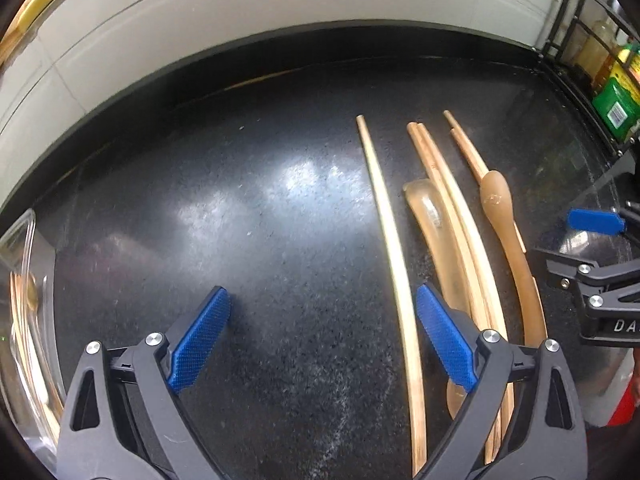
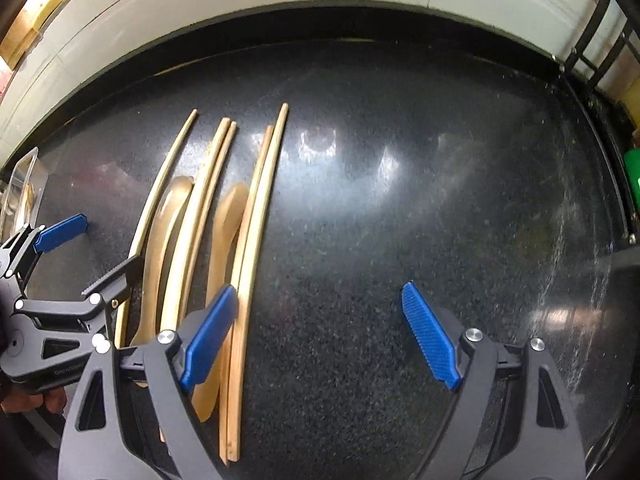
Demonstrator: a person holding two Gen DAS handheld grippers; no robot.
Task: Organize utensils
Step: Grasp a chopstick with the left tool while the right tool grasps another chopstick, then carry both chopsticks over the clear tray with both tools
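Several wooden chopsticks and two amber translucent spoons lie side by side on a black speckled counter (image 1: 260, 220). My left gripper (image 1: 324, 344) is open just above the counter. One lone chopstick (image 1: 394, 260) runs between its pads, close to the right one. Beyond that pad lie a spoon (image 1: 432, 232), a chopstick pair (image 1: 452, 208) and the second spoon (image 1: 508, 232). My right gripper (image 2: 320, 340) is open too. Its left pad (image 2: 208, 340) hangs over the rightmost chopstick pair (image 2: 256, 240), with bare counter under the rest. Each gripper shows in the other's view: left gripper (image 2: 104, 244), right gripper (image 1: 576, 240).
A clear glass container (image 1: 24, 300) with chopsticks in it stands at the counter's left edge. A black wire rack (image 1: 576, 20) with bottles and a green box (image 1: 616, 108) stands at the right. A pale tiled wall (image 1: 240, 8) runs along the back.
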